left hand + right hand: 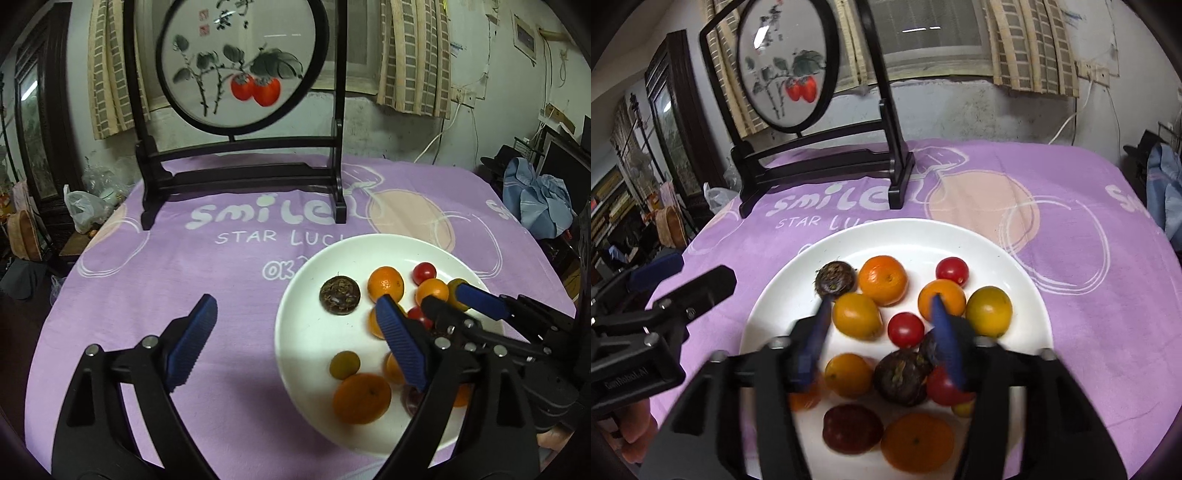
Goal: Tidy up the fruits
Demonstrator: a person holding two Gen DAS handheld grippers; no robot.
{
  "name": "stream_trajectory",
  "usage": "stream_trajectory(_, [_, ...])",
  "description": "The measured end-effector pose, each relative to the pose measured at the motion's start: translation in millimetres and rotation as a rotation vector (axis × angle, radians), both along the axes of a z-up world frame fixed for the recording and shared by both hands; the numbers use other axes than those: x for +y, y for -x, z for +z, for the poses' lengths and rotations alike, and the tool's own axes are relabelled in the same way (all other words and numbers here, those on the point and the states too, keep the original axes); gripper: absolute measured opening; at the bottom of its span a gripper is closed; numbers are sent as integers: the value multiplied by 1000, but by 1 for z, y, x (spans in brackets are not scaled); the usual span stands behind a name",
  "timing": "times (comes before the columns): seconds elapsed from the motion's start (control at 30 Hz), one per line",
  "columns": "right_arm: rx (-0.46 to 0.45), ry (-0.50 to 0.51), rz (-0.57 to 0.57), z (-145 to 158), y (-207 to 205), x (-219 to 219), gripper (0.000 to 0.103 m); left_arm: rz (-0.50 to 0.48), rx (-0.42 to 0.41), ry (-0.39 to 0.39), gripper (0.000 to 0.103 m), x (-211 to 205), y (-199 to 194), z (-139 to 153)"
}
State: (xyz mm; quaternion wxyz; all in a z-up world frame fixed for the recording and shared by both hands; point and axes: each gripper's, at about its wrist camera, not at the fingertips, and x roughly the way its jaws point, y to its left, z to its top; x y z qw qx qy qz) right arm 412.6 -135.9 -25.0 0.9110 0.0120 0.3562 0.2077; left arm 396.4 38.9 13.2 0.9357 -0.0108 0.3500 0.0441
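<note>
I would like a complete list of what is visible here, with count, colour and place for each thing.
round white ceramic plate: one, white, on the purple cloth
orange citrus fruits: several, orange to yellow, on the plate
small red tomatoes: at least three, red, on the plate
dark brown round fruits: at least two, on the plate
purple printed tablecloth: one, covers the table
round painted screen in a black wooden stand: one, behind the plate
left gripper: black with blue pads, open, empty
right gripper: black with blue pads, open over the fruits

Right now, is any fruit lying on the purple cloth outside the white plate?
No, every fruit in both views sits on the white plate; the purple cloth around it carries only the framed painting stand.
</note>
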Motion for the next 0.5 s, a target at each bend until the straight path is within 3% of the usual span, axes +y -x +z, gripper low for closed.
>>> stream_trajectory(0.07, [-11, 12, 5, 4, 12, -1, 68, 2, -14, -6, 93, 1, 10, 5])
stream_trajectory(0.13, [0, 12, 15, 7, 25, -5, 85, 5, -30, -14, 95, 2, 22, 11])
stream_trajectory(0.17, [-4, 8, 17, 9, 33, -7, 102, 4, -36, -14, 96, 1, 28, 14])
stream_trajectory(0.33, [-64, 62, 9, 15, 88, -23, 102, -11, -40, -15, 98, -3, 62, 15])
stream_trajectory(0.5, [-55, 36, 14, 3, 136, -46, 102, -48, -33, -26, 98, -12, 106, 5])
